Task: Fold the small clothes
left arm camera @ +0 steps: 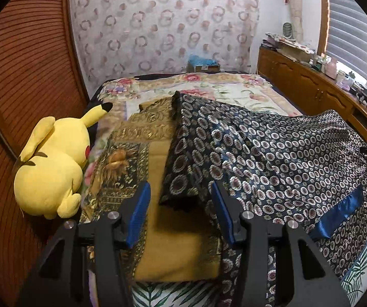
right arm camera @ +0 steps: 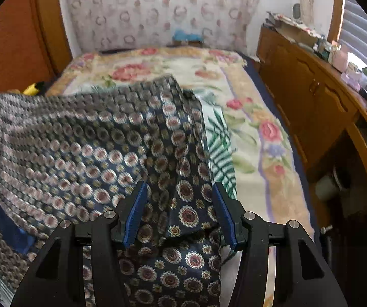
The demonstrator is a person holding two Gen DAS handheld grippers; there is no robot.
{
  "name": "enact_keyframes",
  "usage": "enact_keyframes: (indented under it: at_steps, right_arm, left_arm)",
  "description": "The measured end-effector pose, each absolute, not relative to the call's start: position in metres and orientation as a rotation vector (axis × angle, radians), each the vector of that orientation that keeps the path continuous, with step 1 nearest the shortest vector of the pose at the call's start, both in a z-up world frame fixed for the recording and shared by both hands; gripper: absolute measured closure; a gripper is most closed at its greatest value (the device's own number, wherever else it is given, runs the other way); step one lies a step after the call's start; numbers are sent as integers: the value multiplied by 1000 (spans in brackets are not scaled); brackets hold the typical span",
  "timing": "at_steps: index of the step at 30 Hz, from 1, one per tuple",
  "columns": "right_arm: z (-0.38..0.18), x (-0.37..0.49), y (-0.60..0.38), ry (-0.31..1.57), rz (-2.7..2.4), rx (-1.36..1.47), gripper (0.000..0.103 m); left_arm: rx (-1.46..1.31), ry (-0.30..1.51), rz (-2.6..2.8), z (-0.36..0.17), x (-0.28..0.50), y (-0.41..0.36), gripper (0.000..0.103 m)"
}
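On the bed [left arm camera: 234, 94], toward its near edge, the navy patterned garment [left arm camera: 273, 153] lies doubled over, its folded flap running from the near-left corner region up toward the middle of the floral bedspread [right arm camera: 247, 117]. Left gripper [left arm camera: 180, 204] hangs over the garment's near-left corner, jaws parted, pads not pressing anything (the dark corner sits between them but loose). Right gripper [right arm camera: 178, 204] is likewise released, a fold of the same cloth lying between its blue pads [right arm camera: 137, 204] without being pinched. Judgement: one fold is laid and let go; the cloth is rumpled and humped on the right side, with a blue satin trim [left arm camera: 336, 212] exposed, so it likely needs smoothing and at least one more fold. Gold patterned cloth [left arm camera: 142, 138] lies flat and squared beside it toward the bed's left edge, partly under the navy piece, probably already folded. Yellow plush toy [left arm camera: 53, 163] sits at the bed's left edge, clear of the work.
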State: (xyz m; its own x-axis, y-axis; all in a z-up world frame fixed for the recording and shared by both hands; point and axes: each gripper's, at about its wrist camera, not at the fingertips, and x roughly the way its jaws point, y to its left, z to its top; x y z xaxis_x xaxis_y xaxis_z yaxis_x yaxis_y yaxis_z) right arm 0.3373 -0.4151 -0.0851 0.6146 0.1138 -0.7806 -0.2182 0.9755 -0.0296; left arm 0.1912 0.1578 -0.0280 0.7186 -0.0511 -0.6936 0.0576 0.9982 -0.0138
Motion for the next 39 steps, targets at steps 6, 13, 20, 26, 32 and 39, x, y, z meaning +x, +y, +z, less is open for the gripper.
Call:
enact_keyframes:
  at_steps: [6, 13, 20, 26, 32, 39]
  right_arm:
    - [-92, 333, -405, 913, 252, -165, 94]
    - [-47, 310, -399, 784, 409, -30, 103]
    - [-4, 298, -401, 686, 386, -17, 103]
    - [-11, 297, -415, 694, 340, -2, 103]
    - [-16, 289, -442, 693, 317, 38, 103]
    - [-40, 269, -464, 757, 305, 41, 103]
  left_arm:
    - [-7, 776, -65, -34, 190, 160, 55]
    - [7, 767, -83, -33, 192, 152, 55]
    - [-6, 797, -81, -31, 201, 146, 91]
    - [-7, 753, -132, -16, 181, 133, 103]
    - [-49, 709, -194, -8, 136, 126, 103]
    - [-95, 718, -214, -33, 89, 117, 103]
